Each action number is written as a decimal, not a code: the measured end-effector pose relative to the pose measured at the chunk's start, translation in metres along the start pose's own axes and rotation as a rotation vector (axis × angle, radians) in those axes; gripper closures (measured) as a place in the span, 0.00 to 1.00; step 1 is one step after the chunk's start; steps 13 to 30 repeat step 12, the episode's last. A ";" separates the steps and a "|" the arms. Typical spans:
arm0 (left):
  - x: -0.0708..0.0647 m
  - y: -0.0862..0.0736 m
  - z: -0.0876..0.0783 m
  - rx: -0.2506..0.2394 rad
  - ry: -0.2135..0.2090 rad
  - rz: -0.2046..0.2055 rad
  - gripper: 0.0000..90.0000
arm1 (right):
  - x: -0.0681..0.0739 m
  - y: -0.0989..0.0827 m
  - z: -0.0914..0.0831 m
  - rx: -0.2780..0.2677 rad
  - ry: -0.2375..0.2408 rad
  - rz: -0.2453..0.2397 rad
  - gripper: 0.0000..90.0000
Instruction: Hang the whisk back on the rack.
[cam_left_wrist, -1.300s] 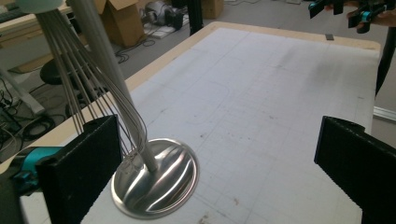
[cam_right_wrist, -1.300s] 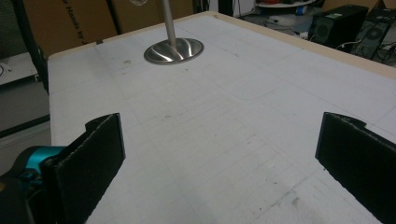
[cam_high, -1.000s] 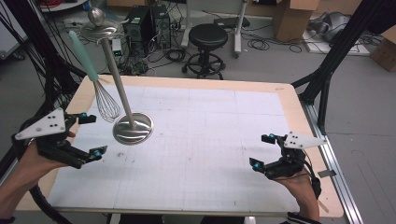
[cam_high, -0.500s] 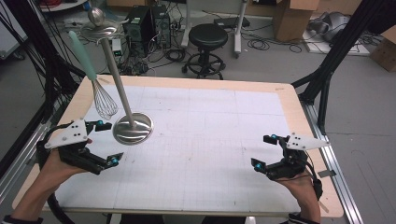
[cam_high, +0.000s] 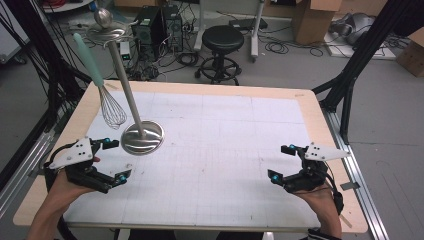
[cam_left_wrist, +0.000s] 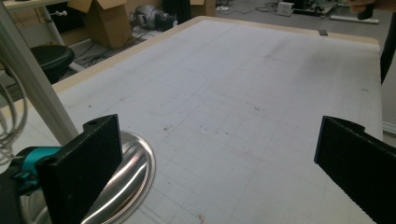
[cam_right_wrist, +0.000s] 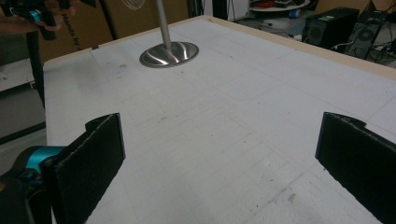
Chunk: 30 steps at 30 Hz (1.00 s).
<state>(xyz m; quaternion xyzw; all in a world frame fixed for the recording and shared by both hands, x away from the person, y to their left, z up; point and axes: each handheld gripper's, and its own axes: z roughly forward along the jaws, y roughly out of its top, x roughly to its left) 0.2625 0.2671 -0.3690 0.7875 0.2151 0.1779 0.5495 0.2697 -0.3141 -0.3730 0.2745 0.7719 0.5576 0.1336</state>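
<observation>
High view shows the left gripper (cam_high: 112, 161) with jaws spread, near the round base of the steel stand (cam_high: 142, 137) where a whisk (cam_high: 111, 107) hangs at far left; the right gripper (cam_high: 285, 163), also spread, should wait while the left approaches slowly.

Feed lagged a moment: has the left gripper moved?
Yes. The left gripper moved right, toward the stand's base; its jaws stand open.
</observation>
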 end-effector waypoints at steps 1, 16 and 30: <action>0.000 -0.001 0.000 -0.003 0.002 -0.001 0.02 | 0.000 0.000 0.000 0.000 -0.001 0.004 0.00; 0.004 -0.004 -0.005 -0.004 0.020 -0.016 0.02 | 0.001 -0.002 0.000 0.008 0.001 0.011 0.00; 0.004 -0.004 -0.005 -0.004 0.020 -0.016 0.02 | 0.001 -0.002 0.000 0.008 0.001 0.011 0.00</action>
